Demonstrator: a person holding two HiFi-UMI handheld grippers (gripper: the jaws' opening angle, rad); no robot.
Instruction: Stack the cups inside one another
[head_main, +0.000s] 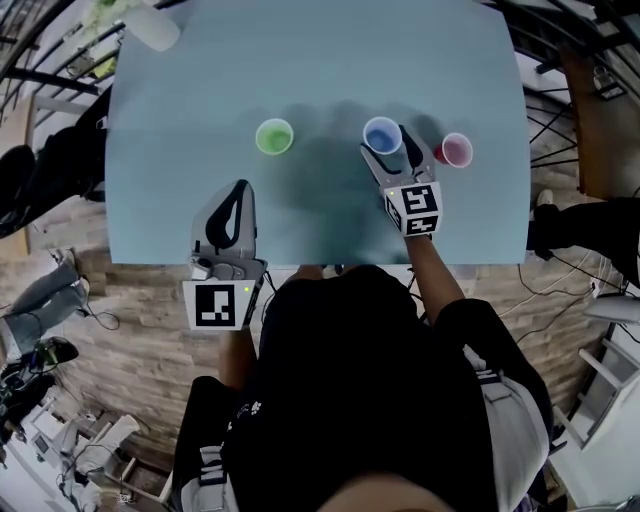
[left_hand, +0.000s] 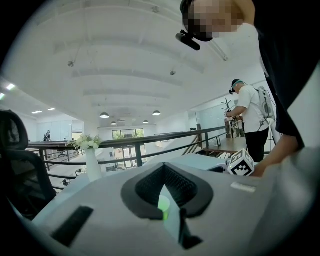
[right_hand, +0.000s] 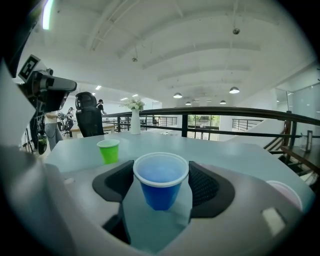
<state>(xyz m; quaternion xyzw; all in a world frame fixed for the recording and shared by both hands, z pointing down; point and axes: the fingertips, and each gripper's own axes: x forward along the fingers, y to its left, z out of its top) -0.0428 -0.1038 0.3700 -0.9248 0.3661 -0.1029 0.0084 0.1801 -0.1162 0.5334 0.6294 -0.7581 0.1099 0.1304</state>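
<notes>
The table (head_main: 320, 60) was a pale blue-grey slab with a smooth matte top, set on a floor of wood planks (head_main: 140, 320). It stood in a wide, bright hall with a white ribbed ceiling and round hanging lamps. A dark railing (right_hand: 240, 112) ran beyond its far edge. A white vase of flowers (right_hand: 134, 119) stood at the far left corner, with a black office chair (right_hand: 89, 119) behind it.

Three cups stood in a row across the middle of the table: a green cup (head_main: 274, 137) to the left, a blue cup (head_main: 382, 133) in the centre and a pink cup (head_main: 455, 150) to the right, each apart from the next.

The right gripper (head_main: 392, 148) was released, its jaws spread on either side of the blue cup and close by its rim. The left gripper (head_main: 240, 188) lay at the near edge, clenched on nothing, with the green cup far ahead of it.

Each gripper carried a cube printed with black-and-white square markers (head_main: 218, 305).
</notes>
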